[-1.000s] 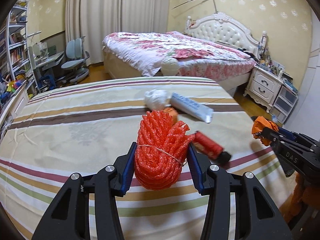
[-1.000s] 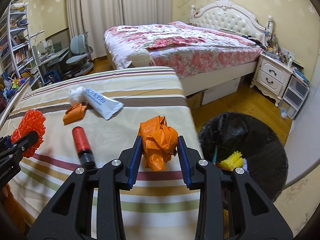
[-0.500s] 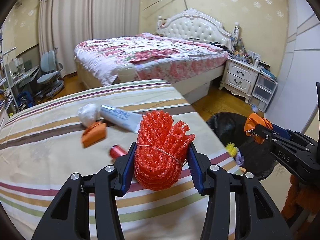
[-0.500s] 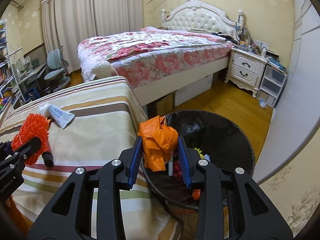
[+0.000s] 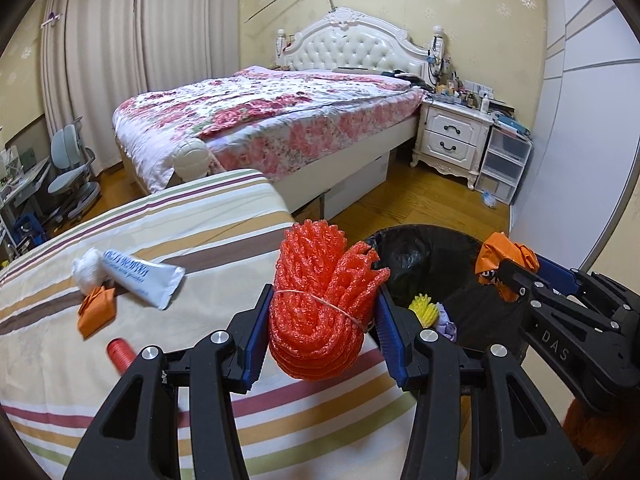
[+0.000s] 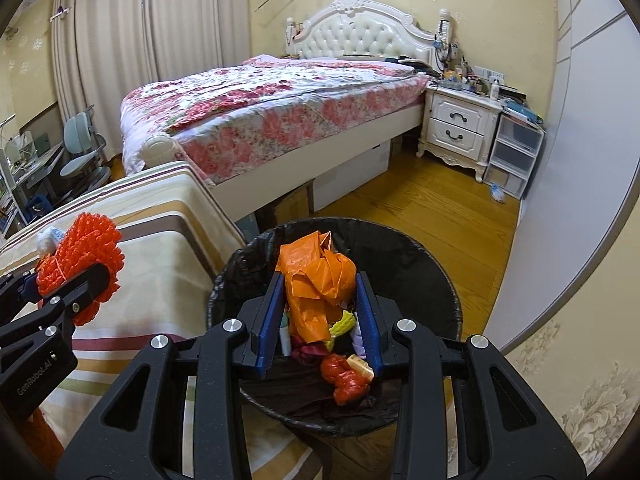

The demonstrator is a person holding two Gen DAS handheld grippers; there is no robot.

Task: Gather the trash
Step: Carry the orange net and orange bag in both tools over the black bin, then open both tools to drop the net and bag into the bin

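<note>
Fingers [image 5: 256, 332] of left gripper [image 5: 322, 330]: blue pads pressed against both sides of red foam net [image 5: 320, 304], a rolled bundle tied with a thin band. Held above the near edge of the striped bedcover [image 5: 200, 224], just left of the bin [image 5: 440, 248]. Same net seen from the right wrist view at far left [image 6: 80, 256], over the cover and beside the bin rim, not over its opening.

Fingers [image 6: 366, 312] of right gripper [image 6: 320, 312]: closed on crumpled orange plastic bag [image 6: 316, 280], pinched from both sides. Held directly over the mouth of the bin [image 6: 400, 248], which is lined with a black bag. From the left wrist view, same bag [image 5: 504, 256] at the tip of the right gripper [image 5: 508, 276], over the far side of the bin.

Inside bin: yellow brush-like piece [image 6: 344, 324], red crumpled wrapper [image 6: 344, 380], pale lilac scrap [image 5: 446, 318], other items too jumbled to identify.

Left on bedcover: white tube with blue print [image 5: 140, 276], white wad [image 5: 86, 270] touching its cap end, folded orange piece [image 5: 96, 312] just in front of the wad, red ribbed cylinder [image 5: 120, 354] nearer, partly hidden behind the left gripper's arm.

Beyond: bed with floral quilt [image 5: 280, 120], white nightstand [image 5: 452, 136], wooden floor [image 5: 420, 204].
</note>
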